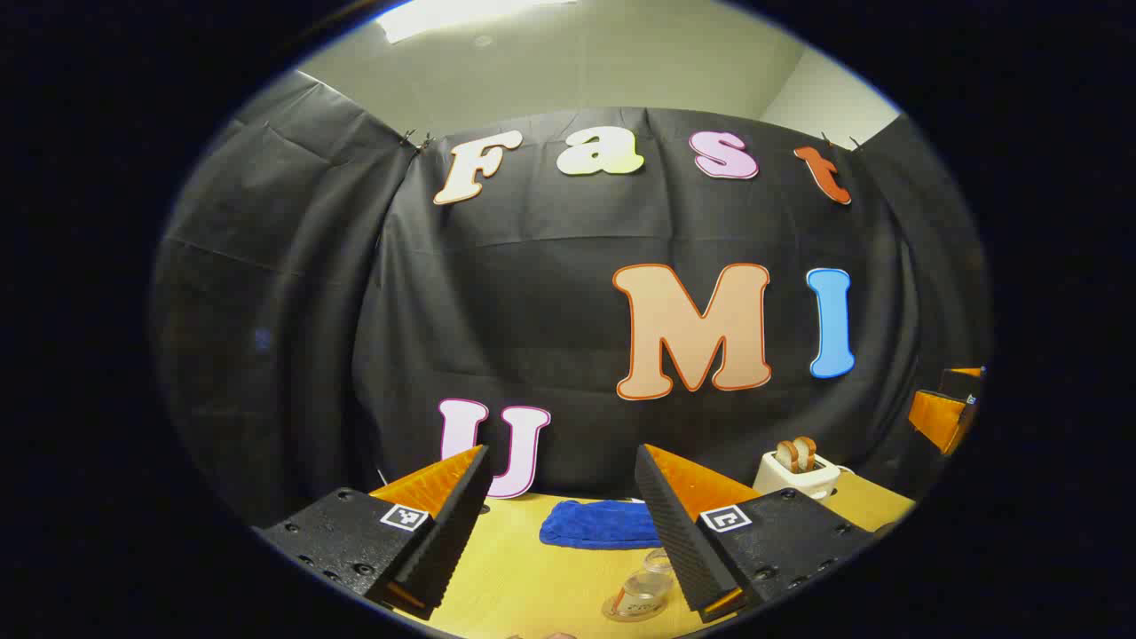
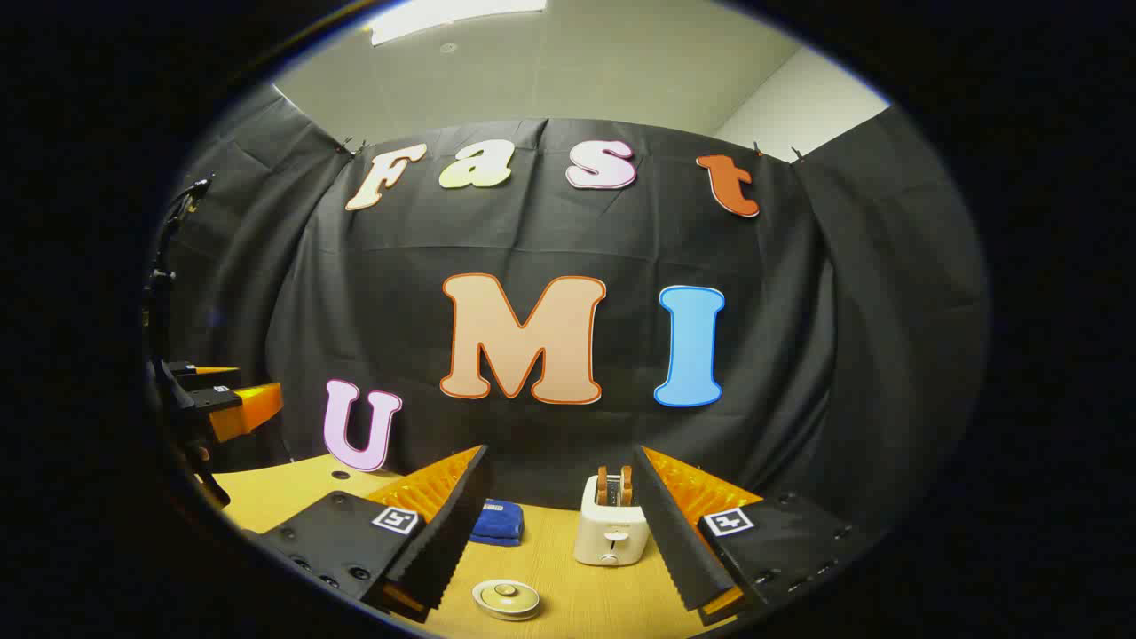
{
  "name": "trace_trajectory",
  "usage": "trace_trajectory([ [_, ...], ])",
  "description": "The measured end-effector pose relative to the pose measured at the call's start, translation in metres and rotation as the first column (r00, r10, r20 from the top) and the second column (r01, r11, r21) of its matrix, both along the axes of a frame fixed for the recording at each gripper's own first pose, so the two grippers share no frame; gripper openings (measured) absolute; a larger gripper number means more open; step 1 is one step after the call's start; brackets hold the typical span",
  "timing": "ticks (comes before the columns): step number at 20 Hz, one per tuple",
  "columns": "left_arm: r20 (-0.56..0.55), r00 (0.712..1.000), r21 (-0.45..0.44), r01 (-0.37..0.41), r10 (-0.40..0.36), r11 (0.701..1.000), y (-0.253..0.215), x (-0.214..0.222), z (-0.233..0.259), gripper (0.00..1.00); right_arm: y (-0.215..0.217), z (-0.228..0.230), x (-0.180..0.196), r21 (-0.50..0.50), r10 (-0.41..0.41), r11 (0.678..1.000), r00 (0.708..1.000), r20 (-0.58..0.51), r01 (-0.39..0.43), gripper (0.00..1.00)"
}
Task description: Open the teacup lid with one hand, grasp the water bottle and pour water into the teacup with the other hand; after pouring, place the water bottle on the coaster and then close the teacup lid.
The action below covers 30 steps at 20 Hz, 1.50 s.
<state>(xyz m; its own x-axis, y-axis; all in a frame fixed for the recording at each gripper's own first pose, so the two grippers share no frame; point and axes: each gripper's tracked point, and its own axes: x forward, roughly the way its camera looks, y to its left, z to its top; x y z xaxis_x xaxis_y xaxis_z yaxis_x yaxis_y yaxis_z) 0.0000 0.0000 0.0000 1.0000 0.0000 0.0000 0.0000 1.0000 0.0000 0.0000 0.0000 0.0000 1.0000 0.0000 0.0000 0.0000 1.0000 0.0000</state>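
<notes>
A cream round teacup lid point(image 2: 506, 599) with a small knob sits on the wooden table point(image 2: 577, 612), low in the right gripper view, below and between the fingers of my right gripper point(image 2: 561, 449). That gripper is open and holds nothing. My left gripper point(image 1: 562, 448) is also open and empty. Just inside its right finger point(image 1: 683, 532), down on the table, stands a clear see-through object point(image 1: 641, 596); I cannot tell whether it is the bottle. Each gripper appears at the edge of the other's view: the left gripper point(image 2: 222, 404) and the right gripper point(image 1: 945, 413).
A white toaster point(image 2: 610, 528) with two bread slices stands at the back of the table, near the black cloth wall. A folded blue cloth point(image 1: 599, 524) lies to its left, also visible as the blue cloth point(image 2: 497, 522). The toaster point(image 1: 796, 470) is at the right.
</notes>
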Motion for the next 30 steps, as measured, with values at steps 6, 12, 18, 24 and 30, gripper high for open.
trace_trajectory([
  [6,0.013,1.000,0.022,-0.016,0.016,1.000,0.002,-0.002,0.004,0.92,0.009,-0.007,0.006,0.018,0.031,0.999,0.999,-0.015,-0.031,0.94],
  [12,0.023,1.000,0.021,-0.015,0.014,1.000,0.002,-0.004,0.005,0.95,0.011,-0.014,0.005,0.006,0.043,0.999,0.999,-0.031,-0.043,0.99],
  [18,0.023,1.000,0.025,-0.016,0.016,1.000,0.003,-0.007,0.006,0.95,0.020,-0.021,0.005,-0.010,0.059,0.998,0.997,-0.045,-0.060,0.95],
  [24,0.039,0.999,0.032,-0.011,0.009,0.999,0.003,-0.012,0.011,0.95,0.027,-0.038,0.006,-0.021,0.087,0.996,0.993,-0.079,-0.089,0.94],
  [30,0.040,0.999,0.039,-0.004,0.002,0.999,0.003,-0.022,0.012,0.92,0.045,-0.085,0.011,-0.015,0.160,0.986,0.971,-0.176,-0.165,0.94],
])
